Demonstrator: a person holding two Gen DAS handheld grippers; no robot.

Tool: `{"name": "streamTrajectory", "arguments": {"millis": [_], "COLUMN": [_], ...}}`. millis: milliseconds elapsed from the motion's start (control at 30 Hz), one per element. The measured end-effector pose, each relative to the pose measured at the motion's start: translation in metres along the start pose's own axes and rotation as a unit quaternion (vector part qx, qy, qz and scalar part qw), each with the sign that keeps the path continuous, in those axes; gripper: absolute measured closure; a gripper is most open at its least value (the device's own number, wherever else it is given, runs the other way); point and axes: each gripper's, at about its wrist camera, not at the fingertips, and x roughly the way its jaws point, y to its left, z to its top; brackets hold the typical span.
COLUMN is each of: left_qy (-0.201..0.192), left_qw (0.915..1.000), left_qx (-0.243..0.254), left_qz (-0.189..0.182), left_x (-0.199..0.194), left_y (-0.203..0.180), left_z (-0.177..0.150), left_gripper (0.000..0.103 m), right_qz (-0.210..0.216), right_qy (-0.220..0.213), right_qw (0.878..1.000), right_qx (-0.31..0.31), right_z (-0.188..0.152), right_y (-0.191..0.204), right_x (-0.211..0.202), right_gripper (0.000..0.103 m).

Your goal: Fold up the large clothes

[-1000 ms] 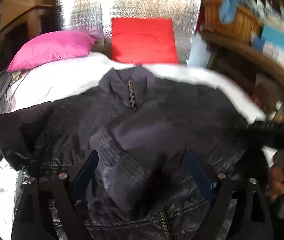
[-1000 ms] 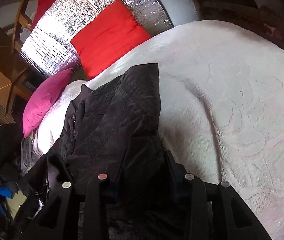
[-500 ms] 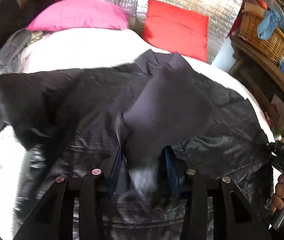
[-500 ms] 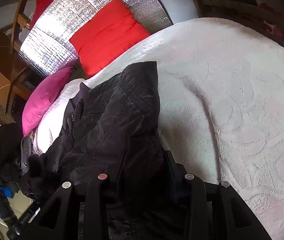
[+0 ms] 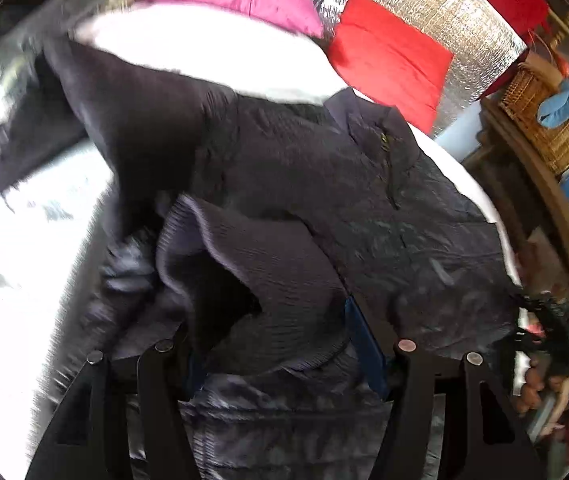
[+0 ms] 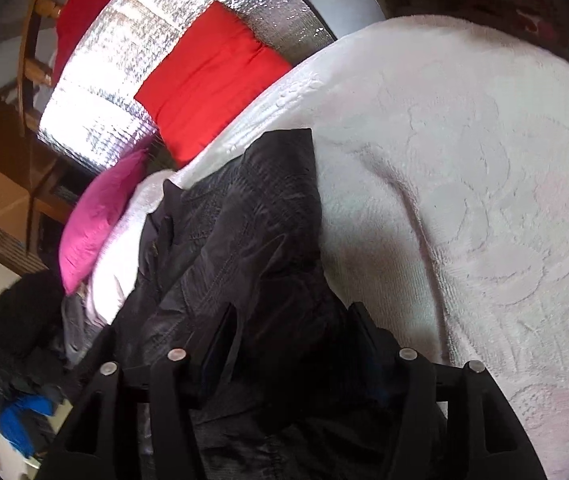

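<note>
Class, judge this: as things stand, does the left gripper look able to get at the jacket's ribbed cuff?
Probably yes: the ribbed cuff already lies between the opening left gripper, nothing covering it.

Motion blur smears the dark quilted zip-front jacket (image 5: 364, 208) toward nine o'clock in the left wrist view, where its sleeve dissolves over the white textured bedspread (image 5: 24, 248). Its hem runs off at six o'clock in both views. At four o'clock, a hand (image 5: 532, 384) shows only partly
</note>
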Motion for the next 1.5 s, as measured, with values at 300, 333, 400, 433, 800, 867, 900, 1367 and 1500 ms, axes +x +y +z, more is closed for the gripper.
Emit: {"name": "streamTrajectory", "arguments": {"millis": [300, 333, 400, 433, 800, 867, 900, 1367, 1500], "left_qy": [-0.009, -0.021, -0.055, -0.068, -0.040, -0.049, -0.053, -0.129, -0.070], "left_qw": [0.9999, 0.9992, 0.9945, 0.9917, 0.9737, 0.9756, 0.9771, 0.9699, 0.9760], "left_qx": [0.014, 0.030, 0.081, 0.099, 0.124, 0.111, 0.104, 0.137, 0.132], "left_qz": [0.001, 0.013, 0.038, 0.043, 0.187, 0.183, 0.178, 0.154, 0.159], "left_x": [0.003, -0.001, -0.005, -0.009, 0.027, 0.016, 0.009, -0.029, 0.006], "left_y": [-0.015, -0.018, -0.035, -0.039, -0.030, -0.023, -0.021, -0.034, -0.032], "left_z": [-0.012, -0.012, -0.007, -0.005, 0.032, 0.034, 0.035, 0.025, 0.027], "left_gripper": [0.073, 0.081, 0.086, 0.087, 0.060, 0.055, 0.055, 0.051, 0.050], "right_qz": [-0.041, -0.047, -0.050, -0.050, -0.060, -0.032, -0.020, -0.061, -0.079], "right_qy": [0.002, -0.001, -0.013, -0.024, 0.005, 0.018, 0.020, -0.053, -0.079], "right_qw": [0.998, 0.998, 0.997, 0.996, 0.997, 0.999, 1.000, 0.995, 0.988], "right_qx": [-0.042, -0.052, -0.063, -0.064, -0.040, -0.009, 0.005, -0.050, -0.108], "right_z": [-0.004, -0.005, -0.005, -0.005, -0.002, 0.006, 0.009, 0.005, -0.005], "right_y": [0.011, 0.014, 0.017, 0.018, 0.004, -0.004, -0.008, 0.013, 0.036], "right_x": [0.011, 0.010, 0.006, 0.002, 0.013, 0.009, 0.005, -0.009, -0.020], "right_gripper": [0.051, 0.054, 0.061, 0.062, 0.044, 0.043, 0.042, 0.066, 0.066]}}
